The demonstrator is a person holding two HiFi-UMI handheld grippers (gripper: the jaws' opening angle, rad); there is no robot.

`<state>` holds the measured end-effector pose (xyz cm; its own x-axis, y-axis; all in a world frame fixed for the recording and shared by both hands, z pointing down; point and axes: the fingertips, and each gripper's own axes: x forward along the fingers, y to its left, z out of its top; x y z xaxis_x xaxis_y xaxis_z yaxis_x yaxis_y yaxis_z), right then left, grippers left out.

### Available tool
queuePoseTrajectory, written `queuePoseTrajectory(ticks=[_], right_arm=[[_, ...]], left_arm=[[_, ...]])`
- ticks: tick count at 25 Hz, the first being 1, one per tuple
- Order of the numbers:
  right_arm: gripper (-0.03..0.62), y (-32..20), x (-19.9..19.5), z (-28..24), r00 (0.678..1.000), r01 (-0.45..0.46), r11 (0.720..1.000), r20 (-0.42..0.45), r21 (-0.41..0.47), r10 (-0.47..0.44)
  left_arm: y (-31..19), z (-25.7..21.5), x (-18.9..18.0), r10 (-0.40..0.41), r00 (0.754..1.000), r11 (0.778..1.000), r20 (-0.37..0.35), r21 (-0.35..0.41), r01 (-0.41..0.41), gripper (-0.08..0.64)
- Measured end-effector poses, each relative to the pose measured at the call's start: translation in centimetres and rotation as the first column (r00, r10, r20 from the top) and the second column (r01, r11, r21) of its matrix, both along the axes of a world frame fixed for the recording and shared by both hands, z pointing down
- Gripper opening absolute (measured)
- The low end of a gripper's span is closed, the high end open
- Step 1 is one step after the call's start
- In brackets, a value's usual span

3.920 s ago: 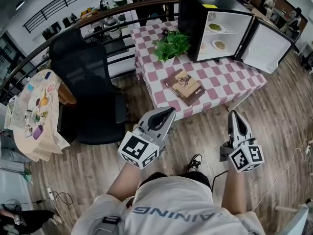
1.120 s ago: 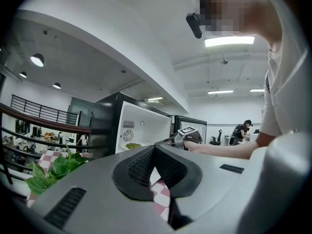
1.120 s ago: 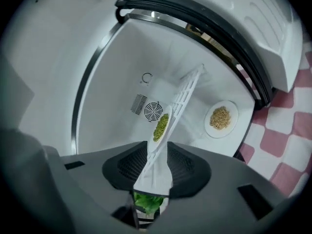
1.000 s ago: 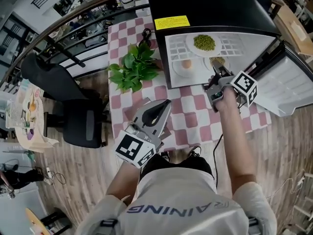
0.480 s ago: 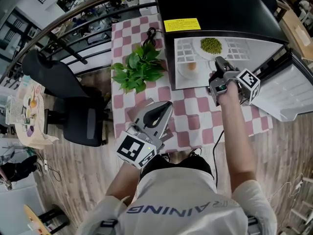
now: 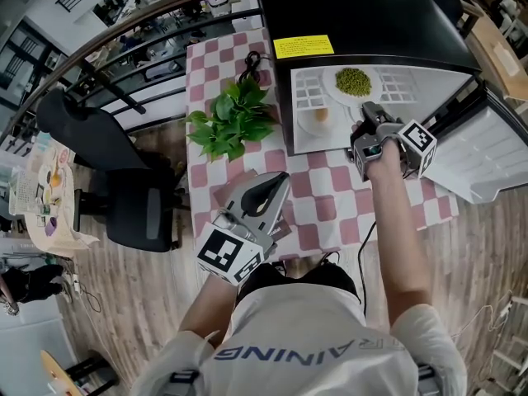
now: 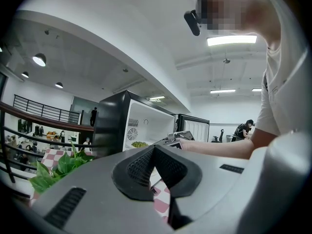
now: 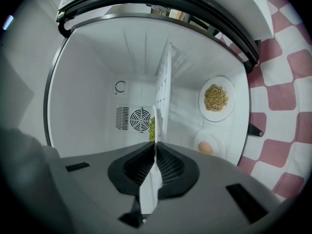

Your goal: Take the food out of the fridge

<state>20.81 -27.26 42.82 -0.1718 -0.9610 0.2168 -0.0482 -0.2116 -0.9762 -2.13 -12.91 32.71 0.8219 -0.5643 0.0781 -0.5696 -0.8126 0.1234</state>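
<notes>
Counter [image 6: 330, 200] in pink-and-white check, carrying black fridge [image 6: 363, 7], door swung wide open. Leafy green plant [image 6: 233, 118] just beside fridge, on its left in head view. Above counter's near edge, left hand-held gripper [image 6: 279, 181], pointing level, jaws pressed together on nothing. Reaching into fridge, right hand-held gripper [image 6: 370, 108], jaws just closed, pinching rim of white plate of green food [image 6: 353, 81] on wire shelf. Below shelf: plate of brownish grains [image 8: 216, 97] and, beside it, plate with pale egg-like lump [image 8: 208, 146]. All food inside fridge.
</notes>
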Motion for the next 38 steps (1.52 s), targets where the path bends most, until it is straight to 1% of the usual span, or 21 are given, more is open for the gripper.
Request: queuePoseTrajectory(ticks=[5,8,9,11,13,15,17,20,25,29,32,35,38], right_arm=[[0.031,1.8,0.1,-0.2,1.0,-0.011,1.0,0.006,0.008,0.011],[0.032,1.7,0.1,-0.6,1.0,-0.01,0.999,0.02,0.04,0.009],[0.045,1.6,0.1,-0.7,1.0,-0.009,0.999,0.026,0.052,0.007],[0.097,1.1,0.0,-0.8,0.999,-0.002,0.998,0.037,0.068,0.0],[0.097,0.5,-0.2,-0.6,1.0,0.005,0.998,0.029,0.055,-0.007],[0.056,0.3,-0.3,-0.2,1.0,0.01,1.0,0.01,0.022,-0.01],[0.04,0.4,-0.2,0.0,1.0,0.01,1.0,0.011,0.01,-0.01],[0.035,0.7,-0.3,0.0,1.0,0.007,1.0,0.029,0.027,-0.007],[0.034,2.0,0.0,-1.3,1.0,0.007,0.997,0.027,0.078,-0.009],[0.032,4.5,-0.1,-2.5,0.999,0.024,0.993,0.019,0.117,-0.026],[0.032,7.4,-0.1,-2.9,0.998,0.057,0.988,0.02,0.145,-0.061],[0.034,10.9,0.3,-2.5,0.995,0.099,0.982,-0.001,0.161,-0.1],[0.034,14.8,1.6,-1.5,0.995,0.097,0.983,-0.01,0.156,-0.097]], left_arm=[[0.1,0.1,0.2,0.008,1.0,1.0,-0.002,-0.004,-0.008,0.005],[0.2,0.2,0.3,0.015,1.0,1.0,0.002,-0.006,-0.014,0.005],[0.2,0.2,0.3,0.016,1.0,1.0,0.004,-0.006,-0.016,0.005],[0.3,0.3,0.3,0.017,1.0,1.0,0.008,-0.007,-0.017,0.005],[0.3,0.3,0.2,0.016,1.0,1.0,0.011,-0.009,-0.015,0.005],[0.3,0.3,0.1,0.013,1.0,1.0,0.014,-0.01,-0.013,0.005],[0.3,0.4,0.0,0.011,1.0,1.0,0.015,-0.009,-0.01,0.005],[0.3,0.5,0.0,0.008,1.0,1.0,0.018,-0.008,-0.008,0.005],[0.8,0.4,0.8,0.026,1.0,1.0,0.016,-0.018,-0.025,0.005],[1.3,0.5,1.9,0.057,0.998,0.998,0.017,-0.01,-0.057,0.005],[1.6,1.0,3.6,0.091,0.996,0.996,0.021,-0.013,-0.091,0.005],[2.2,1.5,5.7,0.139,0.99,0.99,0.021,-0.017,-0.139,0.005],[3.1,1.6,8.0,0.196,0.98,0.98,0.029,-0.015,-0.196,0.005]])
